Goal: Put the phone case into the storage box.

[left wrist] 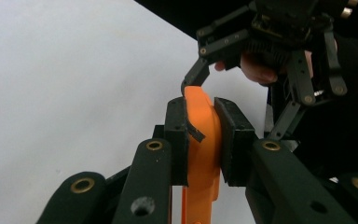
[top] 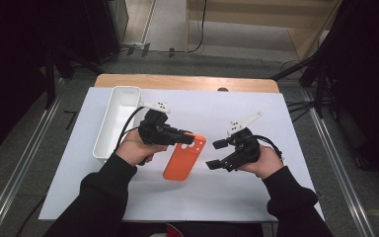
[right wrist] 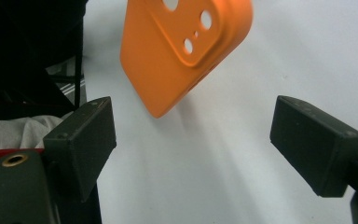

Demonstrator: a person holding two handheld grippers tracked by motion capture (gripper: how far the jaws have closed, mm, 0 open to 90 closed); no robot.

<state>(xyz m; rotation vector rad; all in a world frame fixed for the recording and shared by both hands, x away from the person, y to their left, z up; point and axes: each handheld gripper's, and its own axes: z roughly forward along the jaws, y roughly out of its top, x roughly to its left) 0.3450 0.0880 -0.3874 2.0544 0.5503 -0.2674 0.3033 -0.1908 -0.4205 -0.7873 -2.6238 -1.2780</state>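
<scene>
The left tool (left wrist: 200, 135) is clamped on the rim of the orange phone case (top: 184, 157), holding it tilted just right of the white bin (top: 117, 120), one end low over the bench (top: 217, 192), probably to present it for a handover. The right tool (right wrist: 191, 140), right of the case, stands wide open and empty, aimed at its free corner.
</scene>
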